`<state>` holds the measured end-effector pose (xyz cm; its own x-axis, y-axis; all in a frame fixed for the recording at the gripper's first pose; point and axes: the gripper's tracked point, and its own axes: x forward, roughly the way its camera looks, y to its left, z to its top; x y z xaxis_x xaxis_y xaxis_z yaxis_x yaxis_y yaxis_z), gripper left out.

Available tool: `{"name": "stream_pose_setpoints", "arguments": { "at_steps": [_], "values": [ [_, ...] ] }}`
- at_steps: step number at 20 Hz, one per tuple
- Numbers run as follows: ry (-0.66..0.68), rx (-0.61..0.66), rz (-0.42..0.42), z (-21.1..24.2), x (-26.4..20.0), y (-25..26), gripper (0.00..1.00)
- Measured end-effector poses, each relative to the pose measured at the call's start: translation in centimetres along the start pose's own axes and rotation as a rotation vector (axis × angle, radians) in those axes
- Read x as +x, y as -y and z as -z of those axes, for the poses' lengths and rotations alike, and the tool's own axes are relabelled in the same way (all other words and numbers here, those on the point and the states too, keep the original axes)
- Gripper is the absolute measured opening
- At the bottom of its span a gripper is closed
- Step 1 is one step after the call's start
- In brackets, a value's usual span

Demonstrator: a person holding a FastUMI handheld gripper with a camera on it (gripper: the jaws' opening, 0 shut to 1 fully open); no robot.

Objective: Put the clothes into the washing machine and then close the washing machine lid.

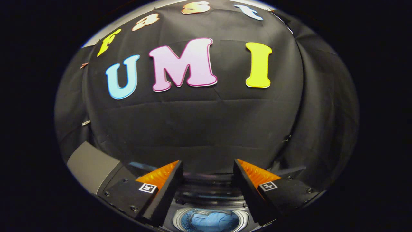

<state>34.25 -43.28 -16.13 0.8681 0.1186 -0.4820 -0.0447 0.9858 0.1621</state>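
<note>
My gripper (208, 167) hangs above the washing machine with its fingers spread wide and nothing between them. Below and between the fingers I look down into the machine's round drum opening (180, 216), where a blue garment (209, 221) lies inside. Just beyond the drum, a dark glossy part of the machine (209, 190), which may be the raised lid or the back panel, reflects light. The rest of the machine is hidden under the fingers.
A grey panel (90, 166), likely part of the machine or a surface beside it, sits left of the left finger. The black cloth booth wall (199, 122) rises close behind the machine and wraps around on the right.
</note>
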Motion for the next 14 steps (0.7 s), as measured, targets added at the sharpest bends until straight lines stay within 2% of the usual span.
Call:
{"name": "stream_pose_setpoints", "arguments": {
  "at_steps": [1, 3, 8, 14],
  "values": [
    [-0.056, 0.029, -0.002, 1.0, 1.6, 0.0, 0.99],
    [-0.068, -0.017, -0.002, 1.5, 2.3, 0.0, 1.0],
    [-0.022, -0.036, 0.008, 1.2, 1.6, 0.0, 1.0],
    [-0.028, -0.04, 0.007, 1.6, 0.8, -0.1, 1.0]
  ]
}}
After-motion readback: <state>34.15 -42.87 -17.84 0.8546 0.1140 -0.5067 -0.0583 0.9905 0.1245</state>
